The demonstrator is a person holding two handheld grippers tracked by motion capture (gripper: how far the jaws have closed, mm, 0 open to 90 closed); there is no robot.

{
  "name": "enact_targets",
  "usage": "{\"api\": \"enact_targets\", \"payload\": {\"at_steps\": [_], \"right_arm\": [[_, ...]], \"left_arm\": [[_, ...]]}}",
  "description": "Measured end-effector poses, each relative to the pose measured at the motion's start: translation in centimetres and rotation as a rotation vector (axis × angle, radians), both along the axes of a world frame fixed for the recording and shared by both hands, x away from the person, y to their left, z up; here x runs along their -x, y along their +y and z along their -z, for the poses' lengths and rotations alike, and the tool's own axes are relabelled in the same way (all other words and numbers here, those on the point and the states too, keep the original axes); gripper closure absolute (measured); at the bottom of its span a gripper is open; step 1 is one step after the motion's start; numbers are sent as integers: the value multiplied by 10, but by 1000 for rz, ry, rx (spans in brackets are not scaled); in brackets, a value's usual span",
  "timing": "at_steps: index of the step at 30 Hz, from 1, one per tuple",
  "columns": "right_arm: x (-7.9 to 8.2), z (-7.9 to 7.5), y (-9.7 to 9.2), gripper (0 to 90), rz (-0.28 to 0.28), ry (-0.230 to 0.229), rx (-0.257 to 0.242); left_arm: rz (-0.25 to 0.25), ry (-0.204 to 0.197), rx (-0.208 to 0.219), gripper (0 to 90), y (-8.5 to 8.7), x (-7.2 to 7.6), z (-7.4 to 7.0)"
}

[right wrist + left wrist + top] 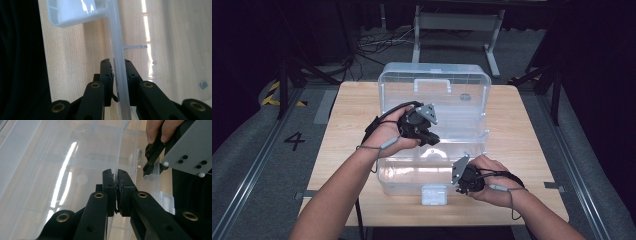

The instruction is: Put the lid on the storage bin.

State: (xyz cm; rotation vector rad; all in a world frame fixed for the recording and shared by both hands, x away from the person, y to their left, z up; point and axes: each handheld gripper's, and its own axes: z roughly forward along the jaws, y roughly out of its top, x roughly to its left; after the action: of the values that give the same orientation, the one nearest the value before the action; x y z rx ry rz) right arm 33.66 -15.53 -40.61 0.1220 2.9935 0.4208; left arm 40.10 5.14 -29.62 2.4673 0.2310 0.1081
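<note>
On the near edge of the pale wood-grain bench (522, 145) stands a clear plastic box (412, 175), rectangular with rounded corners, its lid swung up at the far side. A small milky-white latch (434, 194), squarish and ribbed, hangs at the middle of the near wall.

Just right of that latch the right tool (460, 176) grips the box's near rim. In the right gripper view its two flat black jaws stand clamped on a thin translucent wall (119, 75), one pad on each face, with brass-ringed pivots on the matt arms below; the white latch (75, 12) shows beyond, and the wood grain runs behind the plastic. A grey three-cornered plate sits on top of this tool in the high view, and a hand (497, 180) wraps its black body.

Farther in, left of centre, the left tool (428, 141) reaches over the open box to an inner tray (462, 142) of the same clear plastic. In the left gripper view its jaws are pressed together on a thin upright tray wall (116, 173), the ridged pads nearly meeting. Glossy streaks of light run down the smooth plastic there. The other tool's grey plate and fingers (155, 132) show at the upper right.

Farthest, the raised lid (434, 87) stands near upright, with a moulded white handle (432, 82) in its middle.
</note>
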Motion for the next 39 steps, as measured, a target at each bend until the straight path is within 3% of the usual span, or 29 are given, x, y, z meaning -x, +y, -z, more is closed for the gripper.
{"api": "enact_targets", "payload": {"at_steps": [8, 14, 19, 26, 36, 39], "right_arm": [[1, 0, 0, 813, 3, -5, 0], [1, 0, 0, 815, 10, -12, 0], [1, 0, 0, 815, 10, -19, -3], [3, 1, 0, 814, 17, -24, -6], [5, 0, 0, 809, 30, -45, 2], [4, -3, -1, 812, 37, -37, -16]], "left_arm": [[7, 6, 2, 865, 0, 6, 3], [9, -8, -24, 865, -4, 12, 4], [12, 8, -18, 865, -3, 15, 7], [20, -2, -47, 866, -6, 20, 8], [21, 13, -32, 867, -4, 22, 12], [21, 13, -33, 868, -4, 22, 12]]}}
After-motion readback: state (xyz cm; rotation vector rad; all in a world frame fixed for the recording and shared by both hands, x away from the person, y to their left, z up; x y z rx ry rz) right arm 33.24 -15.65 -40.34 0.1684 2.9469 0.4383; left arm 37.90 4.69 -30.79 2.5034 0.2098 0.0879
